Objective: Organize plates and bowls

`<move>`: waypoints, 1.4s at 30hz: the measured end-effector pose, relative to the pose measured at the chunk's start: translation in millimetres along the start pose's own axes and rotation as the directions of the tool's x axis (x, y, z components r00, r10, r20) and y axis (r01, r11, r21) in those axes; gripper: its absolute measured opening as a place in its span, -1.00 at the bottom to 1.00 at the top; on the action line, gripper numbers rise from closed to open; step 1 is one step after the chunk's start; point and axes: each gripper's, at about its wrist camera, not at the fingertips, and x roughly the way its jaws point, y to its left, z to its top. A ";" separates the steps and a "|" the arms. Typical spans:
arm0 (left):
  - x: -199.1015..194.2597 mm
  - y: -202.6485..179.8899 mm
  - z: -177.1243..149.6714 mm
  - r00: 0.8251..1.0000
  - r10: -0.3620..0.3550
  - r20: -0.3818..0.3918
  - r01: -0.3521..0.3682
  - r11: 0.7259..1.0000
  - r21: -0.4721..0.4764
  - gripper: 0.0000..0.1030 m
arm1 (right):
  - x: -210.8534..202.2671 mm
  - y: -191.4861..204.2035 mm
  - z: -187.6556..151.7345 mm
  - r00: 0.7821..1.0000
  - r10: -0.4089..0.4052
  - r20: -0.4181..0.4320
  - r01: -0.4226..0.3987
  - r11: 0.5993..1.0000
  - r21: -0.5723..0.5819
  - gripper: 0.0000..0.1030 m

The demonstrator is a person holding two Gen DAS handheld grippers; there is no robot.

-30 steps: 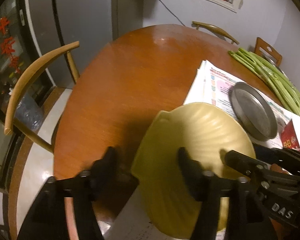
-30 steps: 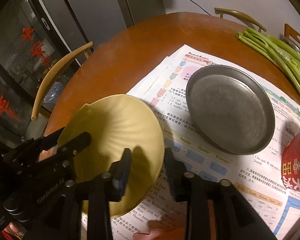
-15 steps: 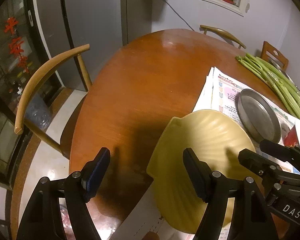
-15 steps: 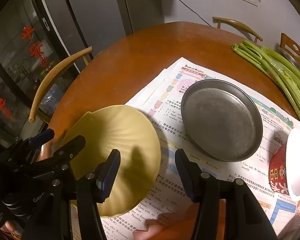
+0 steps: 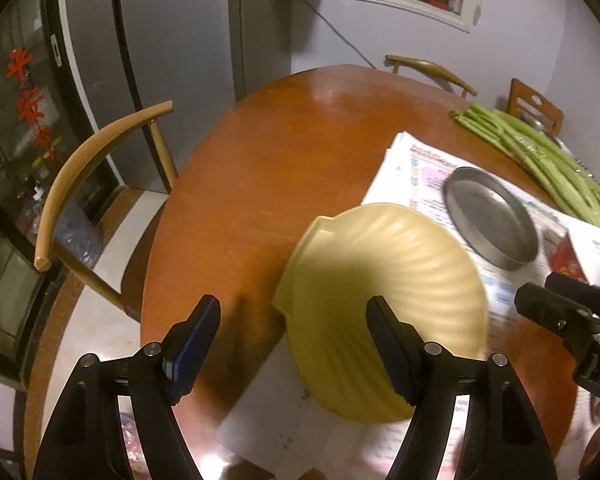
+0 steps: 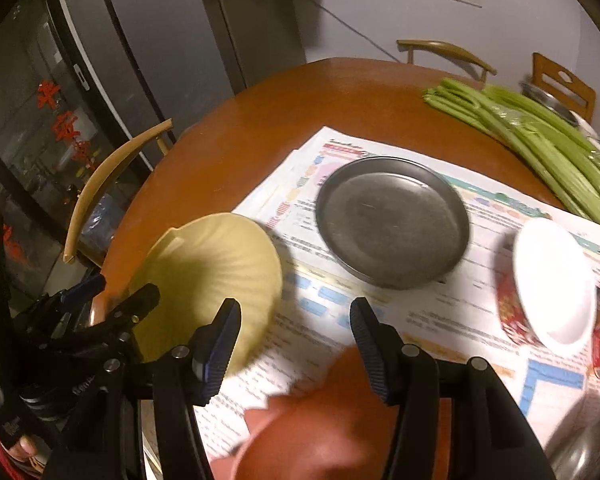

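Both the left claw (image 5: 292, 336) and right claw (image 6: 296, 344) gape empty, the yellow shell plate (image 6: 212, 276) lies just left of the metal plate (image 6: 392, 224) on the desk (image 5: 260, 152), so stacking them probably comes next.

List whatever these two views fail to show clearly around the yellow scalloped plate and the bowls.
- Near edge of the yellow scalloped plate: left wrist view, hidden behind the open left gripper finger.
- Red patterned bowl with white inside: right wrist view, motion-blurred; its pattern is unreadable.
- Metal rim at the lower right: right wrist view, cut off by the frame edge.
- Print on the paper sheets: too blurred to read.
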 end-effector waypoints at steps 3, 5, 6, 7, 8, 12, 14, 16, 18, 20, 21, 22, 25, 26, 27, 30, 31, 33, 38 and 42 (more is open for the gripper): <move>-11.2 -6.5 -6.6 1.000 -0.020 0.015 0.020 0.999 0.028 0.49 | -11.4 -5.1 -8.8 1.000 -0.030 0.000 0.030 0.999 0.012 0.10; -20.3 -14.3 -12.0 0.999 -0.034 0.031 0.032 0.998 0.060 0.49 | -17.4 -9.8 -13.9 0.999 -0.039 -0.003 0.039 0.999 0.019 0.10; -24.0 -18.1 -14.3 0.998 -0.046 0.033 0.043 0.996 0.074 0.49 | -20.4 -12.0 -16.9 0.999 -0.042 -0.004 0.042 0.999 0.023 0.10; -27.1 -22.4 -16.1 0.998 -0.059 0.032 0.056 0.995 0.086 0.49 | -23.9 -14.5 -20.8 0.999 -0.045 -0.003 0.045 0.999 0.028 0.10; -30.4 -27.3 -18.8 0.997 -0.076 0.032 0.073 0.993 0.097 0.49 | -27.6 -17.9 -25.5 0.999 -0.051 -0.002 0.051 0.998 0.032 0.10; -43.0 -49.4 -29.4 0.988 -0.152 0.038 0.146 0.980 0.136 0.49 | -42.4 -31.1 -44.8 0.998 -0.070 -0.007 0.070 0.996 0.055 0.10; -47.0 -58.1 -32.7 0.985 -0.171 0.037 0.164 0.977 0.138 0.49 | -52.2 -38.7 -53.6 0.997 -0.078 0.003 0.078 0.994 0.070 0.10; -47.4 -64.9 -35.0 0.983 -0.184 0.014 0.181 0.974 0.138 0.49 | -60.8 -46.2 -61.3 0.996 -0.086 0.010 0.085 0.993 0.085 0.10; -45.9 -70.8 -37.2 0.980 -0.198 -0.007 0.197 0.972 0.129 0.49 | -67.6 -54.6 -69.6 0.996 -0.091 0.012 0.090 0.991 0.095 0.10; -45.4 -76.9 -42.2 0.977 -0.214 -0.017 0.214 0.968 0.131 0.49 | -71.3 -62.3 -76.9 0.994 -0.105 0.005 0.104 0.989 0.105 0.10; -45.3 -79.9 -44.0 0.976 -0.217 -0.022 0.218 0.966 0.137 0.49 | -71.9 -65.9 -79.8 0.994 -0.106 0.001 0.106 0.988 0.112 0.10; -46.1 -84.5 -47.0 0.975 -0.221 -0.025 0.222 0.964 0.149 0.49 | -72.9 -69.3 -83.3 0.994 -0.106 -0.002 0.105 0.987 0.120 0.10; -46.4 -98.1 -54.4 0.978 -0.208 -0.027 0.209 0.959 0.191 0.49 | -73.9 -75.5 -92.0 0.994 -0.105 -0.014 0.106 0.986 0.128 0.10; -48.4 -104.1 -58.2 0.980 -0.196 -0.018 0.195 0.957 0.215 0.49 | -73.6 -77.3 -95.0 0.994 -0.104 -0.020 0.105 0.986 0.130 0.10; -49.5 -107.3 -60.0 0.982 -0.187 -0.010 0.185 0.956 0.227 0.49 | -72.7 -78.2 -97.1 0.995 -0.098 -0.027 0.101 0.986 0.132 0.10; -51.1 -114.7 -64.3 0.985 -0.174 -0.001 0.168 0.950 0.262 0.49 | -71.3 -78.9 -104.0 0.995 -0.090 -0.040 0.095 0.986 0.135 0.10; -50.9 -117.0 -66.0 0.983 -0.181 -0.008 0.176 0.946 0.273 0.49 | -69.8 -79.0 -106.0 0.995 -0.091 -0.048 0.097 0.986 0.139 0.10; -49.4 -118.6 -67.6 0.982 -0.186 -0.019 0.184 0.944 0.275 0.49 | -65.2 -79.9 -111.2 0.994 -0.085 -0.071 0.094 0.985 0.142 0.10; -42.7 -120.8 -68.8 0.980 -0.199 -0.024 0.198 0.942 0.269 0.49 | -55.1 -79.2 -118.1 0.992 -0.074 -0.102 0.088 0.986 0.141 0.10; -41.0 -123.9 -68.8 0.980 -0.200 -0.024 0.199 0.940 0.277 0.49 | -51.3 -75.1 -120.3 0.991 -0.068 -0.114 0.082 0.989 0.127 0.10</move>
